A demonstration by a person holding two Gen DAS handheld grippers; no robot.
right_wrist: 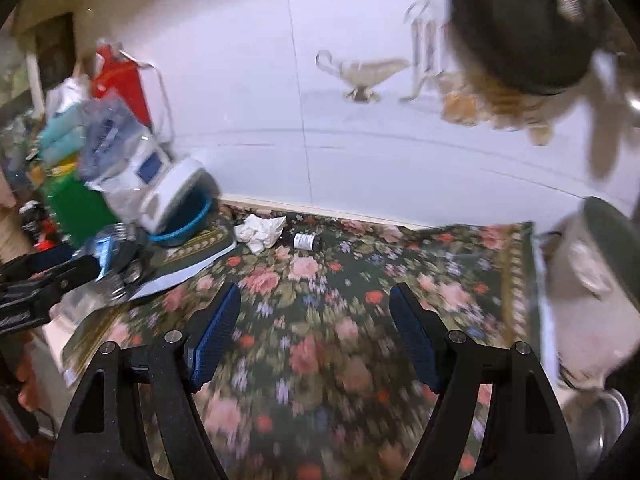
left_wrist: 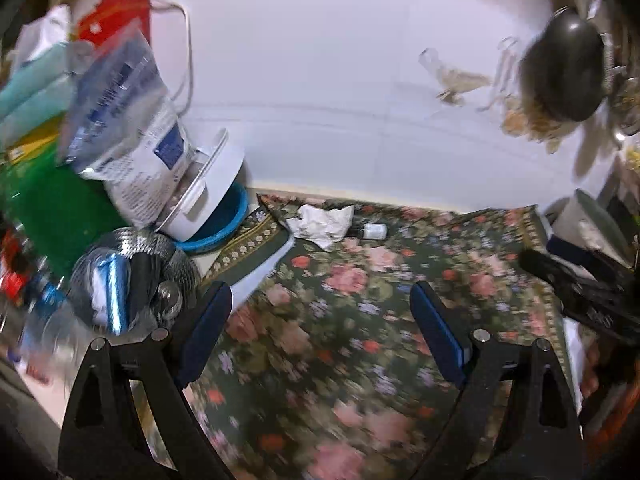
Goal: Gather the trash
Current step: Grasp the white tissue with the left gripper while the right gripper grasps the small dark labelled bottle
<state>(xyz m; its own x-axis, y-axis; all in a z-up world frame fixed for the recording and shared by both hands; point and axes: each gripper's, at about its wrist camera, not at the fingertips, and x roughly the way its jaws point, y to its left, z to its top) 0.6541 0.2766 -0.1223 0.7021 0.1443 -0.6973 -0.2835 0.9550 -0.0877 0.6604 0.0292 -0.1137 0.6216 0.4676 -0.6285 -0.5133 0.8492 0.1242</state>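
Note:
A crumpled white tissue point(left_wrist: 321, 220) lies at the far edge of a floral carpet point(left_wrist: 340, 320), with a small dark bottle with a white label point(left_wrist: 372, 231) lying on its side just right of it. Both show in the right wrist view too: the tissue point(right_wrist: 260, 231) and the bottle point(right_wrist: 306, 241). A metal mesh bin point(left_wrist: 132, 280) holding a blue can and wrappers stands at the left. My left gripper point(left_wrist: 322, 312) is open and empty above the carpet. My right gripper point(right_wrist: 316, 316) is open and empty, well short of the tissue.
A pile of bags, a white pot and a blue basin point(left_wrist: 224, 220) crowds the left. A white tiled floor point(left_wrist: 360, 120) lies beyond the carpet, with a glass gravy boat point(right_wrist: 364, 74). A dark round object point(left_wrist: 564, 68) hangs at upper right.

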